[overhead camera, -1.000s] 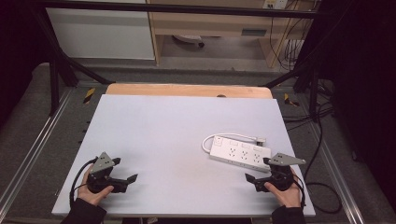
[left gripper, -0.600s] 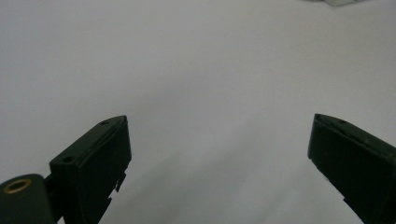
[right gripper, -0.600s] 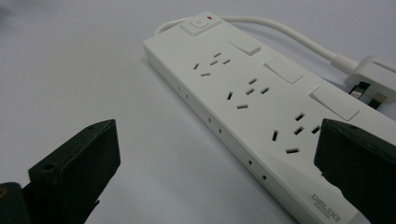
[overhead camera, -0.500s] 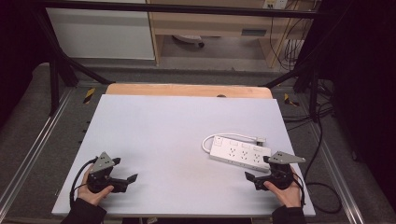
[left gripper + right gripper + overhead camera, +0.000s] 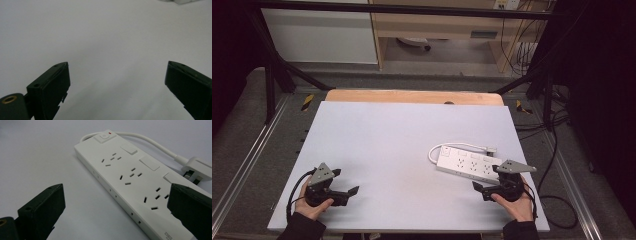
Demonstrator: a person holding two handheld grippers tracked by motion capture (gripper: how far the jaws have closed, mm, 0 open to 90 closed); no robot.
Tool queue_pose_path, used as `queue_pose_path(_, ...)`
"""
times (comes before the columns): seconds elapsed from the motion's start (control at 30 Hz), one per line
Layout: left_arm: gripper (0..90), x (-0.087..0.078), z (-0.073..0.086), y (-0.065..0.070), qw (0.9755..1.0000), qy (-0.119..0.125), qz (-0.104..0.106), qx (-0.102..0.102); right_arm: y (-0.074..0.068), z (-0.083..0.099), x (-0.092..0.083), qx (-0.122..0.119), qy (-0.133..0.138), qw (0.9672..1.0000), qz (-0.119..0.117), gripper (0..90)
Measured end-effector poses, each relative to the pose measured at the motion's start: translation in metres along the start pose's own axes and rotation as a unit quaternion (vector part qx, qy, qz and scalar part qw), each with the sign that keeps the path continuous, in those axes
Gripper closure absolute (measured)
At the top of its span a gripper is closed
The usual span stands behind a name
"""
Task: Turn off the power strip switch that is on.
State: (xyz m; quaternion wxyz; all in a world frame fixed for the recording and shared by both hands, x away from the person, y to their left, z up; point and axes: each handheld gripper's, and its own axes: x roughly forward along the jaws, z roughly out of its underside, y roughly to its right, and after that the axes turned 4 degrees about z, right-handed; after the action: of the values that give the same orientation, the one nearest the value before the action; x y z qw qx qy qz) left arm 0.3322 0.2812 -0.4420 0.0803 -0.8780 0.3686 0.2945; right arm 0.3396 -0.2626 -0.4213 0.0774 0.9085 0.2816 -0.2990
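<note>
Basically both hands rest low at the near edge of the surface [image 5: 377, 135] — looks like a ready pose. Left tool [image 5: 343, 192] gapes wide, nothing in it, pale board ahead of it. Right tool [image 5: 484, 188] equally spread and empty, aimed at the white power strip [image 5: 468, 163] lying flat just beside it, sockets up. Its cord [image 5: 150, 141] loops round the far end to the plug [image 5: 197, 170] beside it — unplugged, I'd judge. Small print on the strip's near corner is too blurred to read
</note>
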Motion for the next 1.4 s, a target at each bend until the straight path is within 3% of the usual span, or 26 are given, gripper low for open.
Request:
queue_pose_path(0.4,6.1,0.000,0.000,0.000,1.0000,0.000,-0.001,0.000,-0.002,-0.011,0.002,0.001,0.007,1.0000,0.000,12.0)
queue_pose_path(0.83,6.2,0.000,0.000,0.000,1.0000,-0.001,-0.001,0.000,-0.001,-0.017,0.004,-0.002,0.015,0.9999,0.000,29.0)
queue_pose_path(1.4,6.2,0.000,0.000,-0.001,1.0000,0.000,-0.001,0.000,0.000,-0.030,0.015,0.014,0.020,0.9997,-0.003,50.0)
